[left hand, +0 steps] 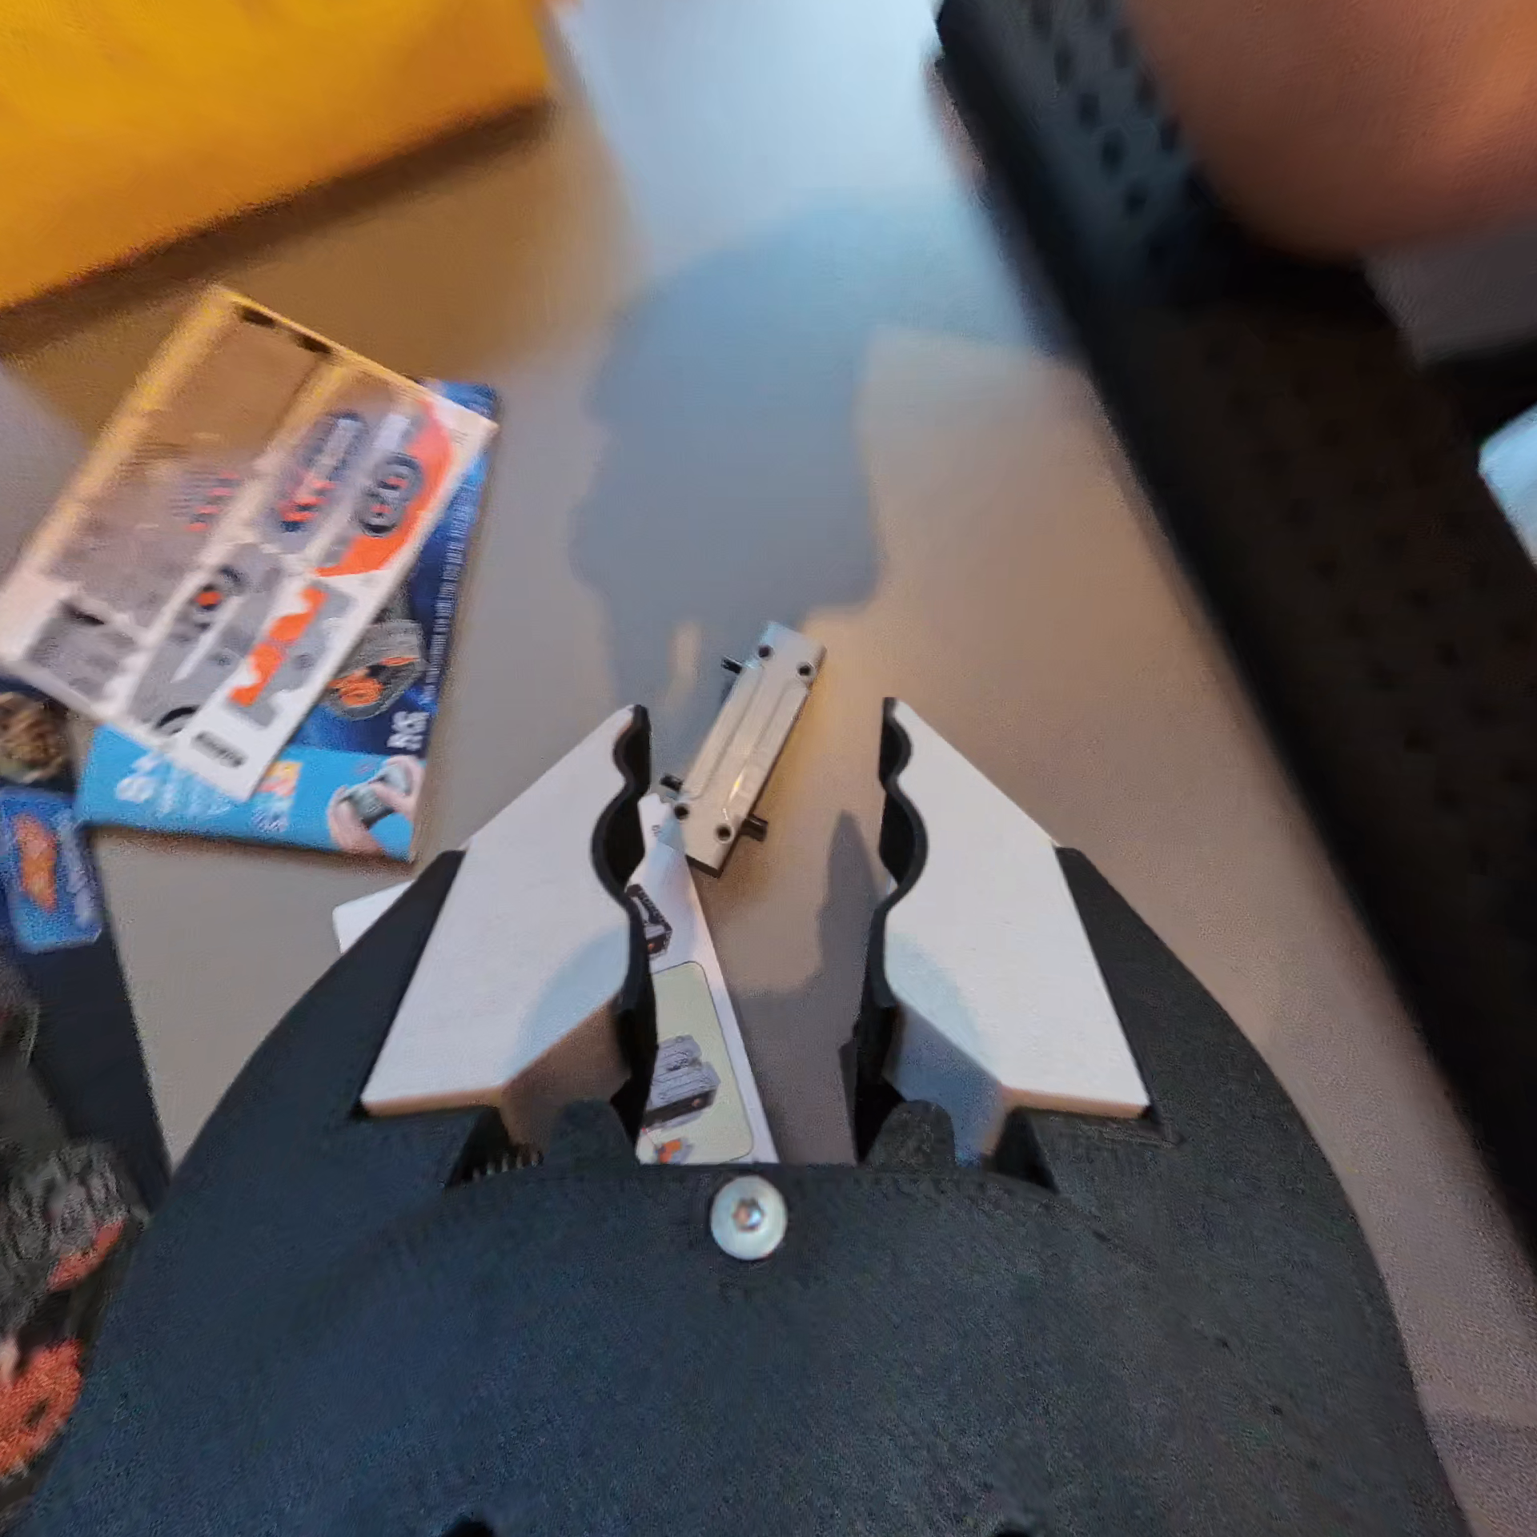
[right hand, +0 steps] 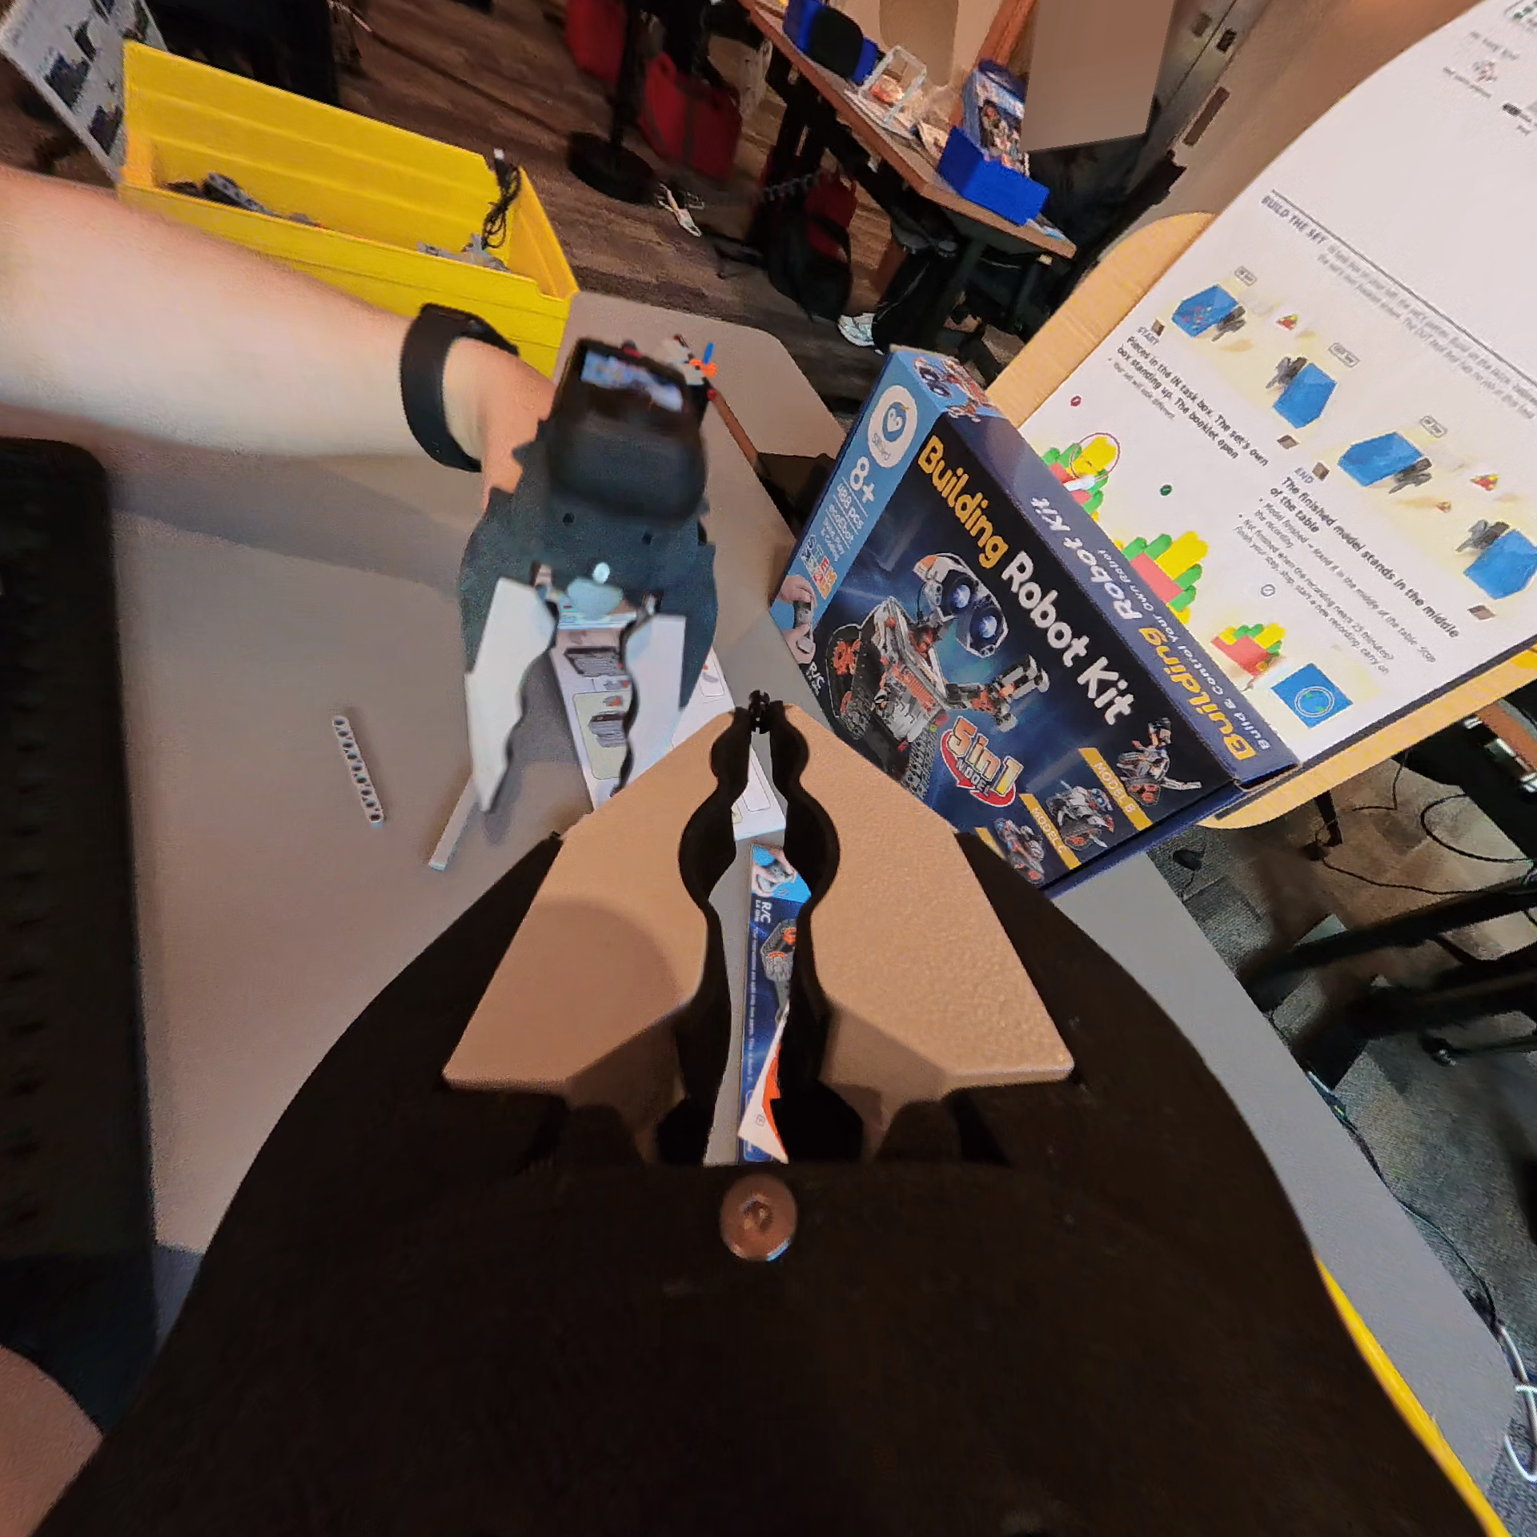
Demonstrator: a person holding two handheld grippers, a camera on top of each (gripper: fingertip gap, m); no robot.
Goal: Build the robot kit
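My left gripper (left hand: 761,740) is open and empty, low over the grey table (left hand: 1040,665). A flat grey part with corner screw holes (left hand: 748,748) lies on the table between and just past its fingertips, touching neither. A white printed sheet (left hand: 690,998) lies under its left finger. My right gripper (right hand: 758,725) is shut on a small black pin (right hand: 758,709) held at its tips above the table. In the right wrist view the left gripper (right hand: 574,707) shows farther off, held by a hand with a black wristband (right hand: 432,383).
A grey beam with holes (right hand: 358,769) lies left of the left gripper. A blue robot kit box (right hand: 998,624) leans at the right against a printed instruction board (right hand: 1331,374). A yellow bin (right hand: 333,200) stands at the back left. A leaflet (left hand: 249,565) lies at the left. Spacing between my two grippers at the tips: around 20 cm.
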